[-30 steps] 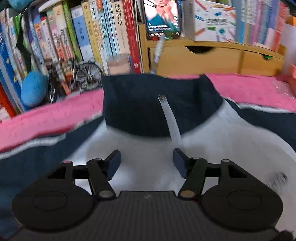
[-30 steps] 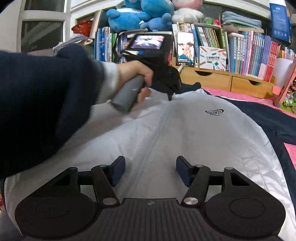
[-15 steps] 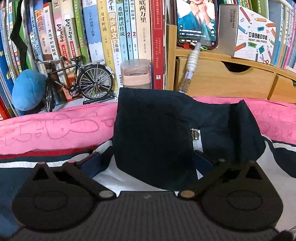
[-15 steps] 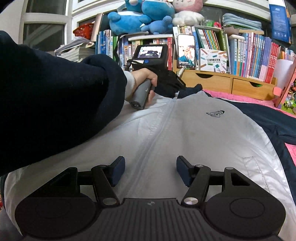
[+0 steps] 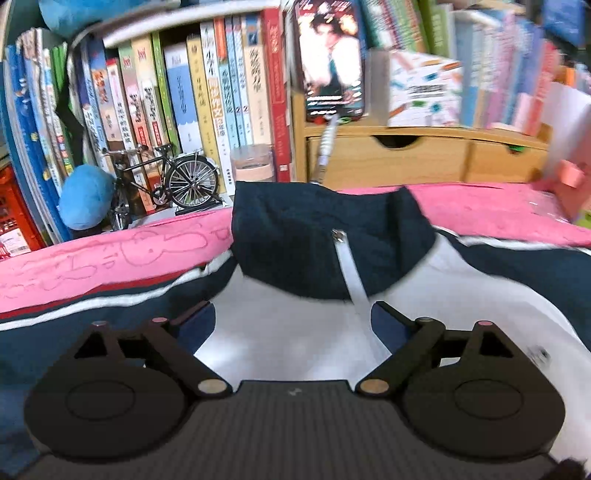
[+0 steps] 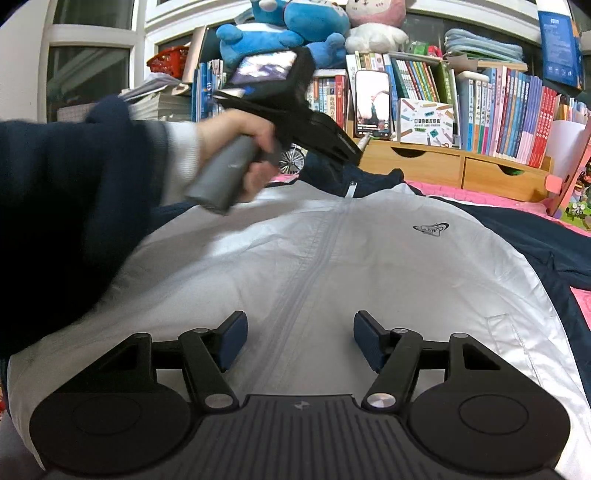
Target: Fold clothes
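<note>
- So the jacket [image 6: 369, 266] is laid out flat, front side up, on a pink blanket [image 5: 110, 254]. White body, navy sleeves going off to both sides, zipped all the way up.
- The zipper [image 6: 314, 273] runs straight down the middle of the white part. Small dark logo [image 6: 430, 229] on the chest, to the right of the zipper in the right wrist view.
- Navy collar [image 5: 295, 240] sits at the far end, near the shelf. It's folded down over the top of the white front, with the zipper pull [image 5: 338, 236] showing in the middle of it.
- Left gripper [image 5: 293, 317] is up by the collar, tilted down at the jacket. Its jaws are spread wide and just easing inward, and they grip nothing: only the white cloth and zipper show below the gap. Picture is a bit blurry here.
- From the right wrist view you can see the person's hand [image 6: 240, 147] wrapped around that gripper's grey handle, dark sleeve [image 6: 66, 206] filling the left side.
- Right gripper [image 6: 298, 339] hangs over the lower part of the jacket, jaws partway apart, one on either side of the zipper line. Nothing is pinched between them, and I can't tell if the tips touch the cloth.
- Behind the blanket there's a packed row of books [image 5: 207, 96], a little model bicycle [image 5: 166, 181], a wooden drawer unit [image 5: 406, 155] with a phone [image 5: 330, 62] propped on top, and plush toys [image 6: 280, 33] up high.
</note>
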The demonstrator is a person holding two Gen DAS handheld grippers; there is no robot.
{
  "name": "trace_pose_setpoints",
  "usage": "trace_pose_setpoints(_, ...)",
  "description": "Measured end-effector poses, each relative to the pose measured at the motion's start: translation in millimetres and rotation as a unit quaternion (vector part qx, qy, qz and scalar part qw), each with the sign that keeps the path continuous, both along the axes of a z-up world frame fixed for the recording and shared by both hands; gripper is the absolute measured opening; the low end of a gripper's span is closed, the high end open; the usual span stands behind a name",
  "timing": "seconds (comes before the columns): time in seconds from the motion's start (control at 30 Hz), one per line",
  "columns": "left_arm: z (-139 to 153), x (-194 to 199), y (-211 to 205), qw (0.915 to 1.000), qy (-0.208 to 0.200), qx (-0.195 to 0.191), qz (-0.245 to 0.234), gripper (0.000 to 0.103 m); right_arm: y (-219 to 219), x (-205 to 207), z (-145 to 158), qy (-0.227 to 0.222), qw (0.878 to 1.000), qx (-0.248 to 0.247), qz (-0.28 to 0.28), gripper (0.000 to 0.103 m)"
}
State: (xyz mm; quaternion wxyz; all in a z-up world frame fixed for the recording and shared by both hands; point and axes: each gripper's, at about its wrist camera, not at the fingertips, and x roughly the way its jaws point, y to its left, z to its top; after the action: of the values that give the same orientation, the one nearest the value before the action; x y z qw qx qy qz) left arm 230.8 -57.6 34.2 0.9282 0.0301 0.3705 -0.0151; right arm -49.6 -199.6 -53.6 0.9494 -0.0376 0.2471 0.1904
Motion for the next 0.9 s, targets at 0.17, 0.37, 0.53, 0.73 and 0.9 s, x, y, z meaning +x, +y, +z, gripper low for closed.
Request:
trace_pose_setpoints(0.17, 6.7, -53.8, 16.4, 0.9999, -0.005, 0.011, -0.010, 0.095, 0.5, 0.8, 0.4, 0.002, 1.000, 0.000, 0.001, 0.065)
trace_pose_setpoints(0.37, -1.8, -107.7, 40.8, 0.9995, -0.001, 0.030, 0.007, 0.098, -14.2, 7.0, 9.7, 0.046, 0.997, 0.057, 0.031, 0.085)
trace_pose_setpoints(0.53, -14.3, -130.0, 60.3, 0.9995, 0.018, 0.000, 0.026, 0.099, -45.5, 18.9, 27.8, 0.085, 0.990, 0.109, -0.002, 0.086)
trace_pose_setpoints(0.73, -22.8, -139.3, 69.6, 0.9990, 0.001, -0.021, 0.040, 0.103, -107.6, 36.5, 54.5, 0.048, 0.989, 0.082, -0.112, 0.093)
trace_pose_setpoints(0.9, -26.5, -139.8, 69.0, 0.9990, -0.008, -0.017, 0.042, 0.103, -182.5, 64.9, 63.6, 0.040, 0.970, 0.098, -0.218, 0.096)
